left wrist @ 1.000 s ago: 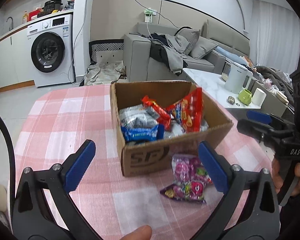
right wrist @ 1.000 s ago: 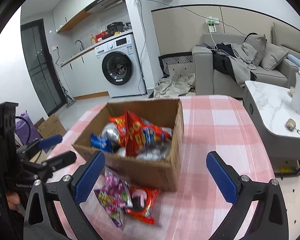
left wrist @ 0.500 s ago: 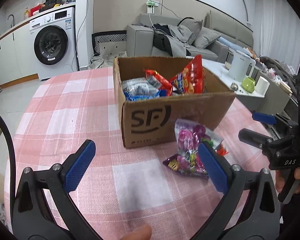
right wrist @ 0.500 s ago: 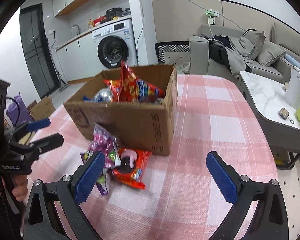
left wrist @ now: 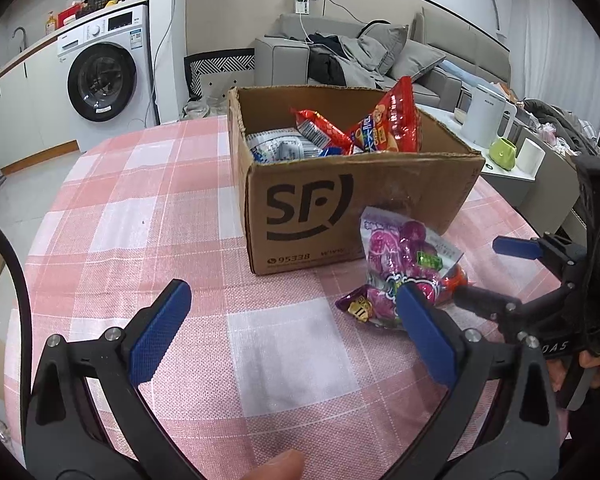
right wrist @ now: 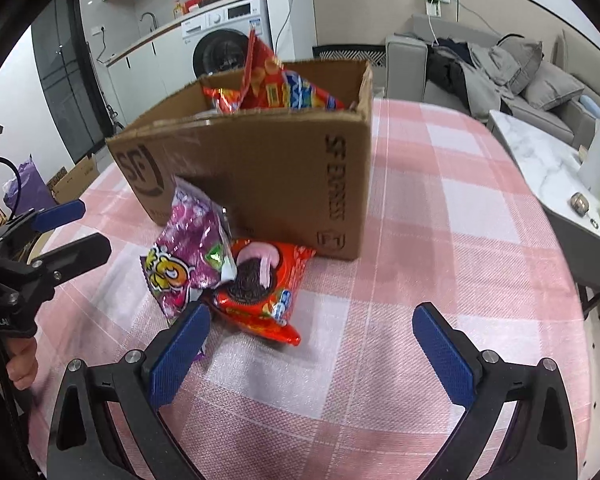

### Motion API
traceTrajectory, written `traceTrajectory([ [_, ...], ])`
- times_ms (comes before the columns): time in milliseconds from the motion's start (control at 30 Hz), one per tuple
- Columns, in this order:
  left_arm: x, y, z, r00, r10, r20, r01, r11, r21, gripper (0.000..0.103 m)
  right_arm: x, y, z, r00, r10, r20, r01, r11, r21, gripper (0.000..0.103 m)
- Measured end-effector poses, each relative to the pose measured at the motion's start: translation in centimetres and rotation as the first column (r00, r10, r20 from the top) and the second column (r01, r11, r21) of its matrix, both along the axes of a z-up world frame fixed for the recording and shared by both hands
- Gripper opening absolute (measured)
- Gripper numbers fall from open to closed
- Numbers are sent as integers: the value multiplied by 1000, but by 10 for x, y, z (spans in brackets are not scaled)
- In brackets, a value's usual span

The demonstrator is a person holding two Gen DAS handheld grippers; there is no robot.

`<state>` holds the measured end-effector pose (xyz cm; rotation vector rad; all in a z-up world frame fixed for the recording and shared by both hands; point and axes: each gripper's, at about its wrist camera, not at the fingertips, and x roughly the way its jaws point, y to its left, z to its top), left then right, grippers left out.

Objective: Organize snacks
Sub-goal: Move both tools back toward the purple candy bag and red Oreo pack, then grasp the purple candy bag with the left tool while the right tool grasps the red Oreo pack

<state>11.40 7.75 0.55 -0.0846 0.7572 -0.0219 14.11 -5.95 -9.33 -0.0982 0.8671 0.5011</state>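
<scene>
An open cardboard SF box (left wrist: 320,204) stands on the pink checked tablecloth (left wrist: 148,208) with several snack packs inside, a tall red bag (left wrist: 392,120) sticking up. A purple candy bag (left wrist: 400,256) leans on the box's front and lies over a red cookie pack (right wrist: 260,284). It also shows in the right wrist view (right wrist: 188,248). My left gripper (left wrist: 296,332) is open and empty, low over the cloth in front of the box. My right gripper (right wrist: 312,352) is open and empty, just short of the cookie pack; it also shows in the left wrist view (left wrist: 496,272).
The round table's edge (right wrist: 548,220) curves at the right. A side table with a white kettle (left wrist: 484,120) and green cup (left wrist: 504,152) stands beyond it. A sofa (left wrist: 380,60) and washing machine (left wrist: 104,76) lie behind.
Both grippers have dropped lower and come closer to the table, so the box and the two packs in front of it loom larger. Both stay open and empty.
</scene>
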Motion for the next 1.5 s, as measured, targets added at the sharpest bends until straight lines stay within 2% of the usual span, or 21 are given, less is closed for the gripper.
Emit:
traceTrajectory([
  [467,14,9,-28,998,-4,-58,3,1000,-16,102,10,23,-19,998,22,-52,-23,999,-33,103],
  [733,20,14,-39,997,-8,-78,6,1000,-26,102,12,38,-16,999,39,-19,-40,999,-30,101],
  [767,20,14,-40,997,-9,-78,7,1000,-27,102,13,38,-15,999,37,-19,-38,999,-24,98],
  [867,22,16,-42,996,-12,-84,10,999,-31,102,16,37,-17,999,41,-36,-41,999,-11,77],
  [933,22,15,-43,996,-14,-87,12,999,-34,102,17,36,-16,998,46,-38,-46,999,-5,73],
  [1000,22,15,-43,996,-15,-86,12,999,-34,102,14,36,-15,998,62,-31,-62,998,5,59],
  [1100,19,15,-43,996,-23,-86,19,999,-39,102,8,38,-12,997,81,-18,-81,997,4,49],
  [1367,15,-1,-42,995,-64,-80,60,997,-57,102,-10,32,-11,996,93,-13,-93,996,18,46],
  [1500,15,-16,-40,991,-119,-68,118,993,-18,102,-13,20,-12,997,77,-20,-76,997,27,46],
])
